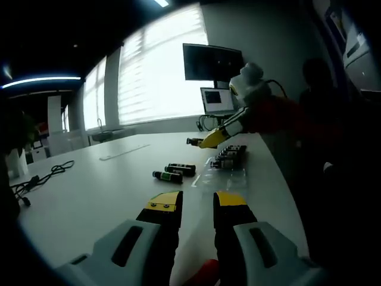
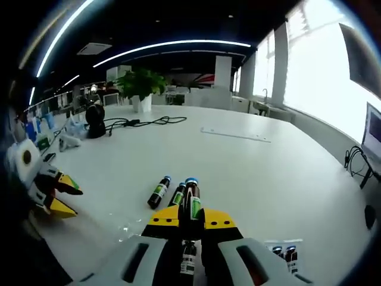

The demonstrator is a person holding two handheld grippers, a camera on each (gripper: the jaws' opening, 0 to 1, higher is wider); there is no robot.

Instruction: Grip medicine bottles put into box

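In the left gripper view a black cable (image 1: 37, 177) trails along the far left edge of the white surface (image 1: 95, 196). Farther right, two dark medicine bottles with green labels (image 1: 174, 173) lie on their sides on the surface, close together. Below them the left tool (image 1: 197, 204) rises from the bottom of the view with its yellow-tipped jaws standing apart and nothing between them — it hangs over bare surface, well short of the bottles. Just right of the lying bottles sits a clear box (image 1: 221, 170) with several bottles already in a row inside. Above the box the right tool (image 1: 208, 139) reaches in from the right, a small dark bottle at its tip. Behind it a laptop (image 1: 218, 100) and a dark monitor (image 1: 212, 62) stand before the bright window.

In the right gripper view the left tool (image 2: 59, 193) shows at the left edge, its yellow jaws parted. Beyond it a black cable (image 2: 140, 123) and a potted plant (image 2: 141, 86) sit far back on the surface (image 2: 250, 173). Near the middle, two bottles (image 2: 166, 192) lie side by side on the surface. Directly right of them the right tool (image 2: 190, 221) is clamped on an upright brown bottle with a blue cap (image 2: 191, 199). Low on the right, bottles in the clear box (image 2: 284, 252) are visible.
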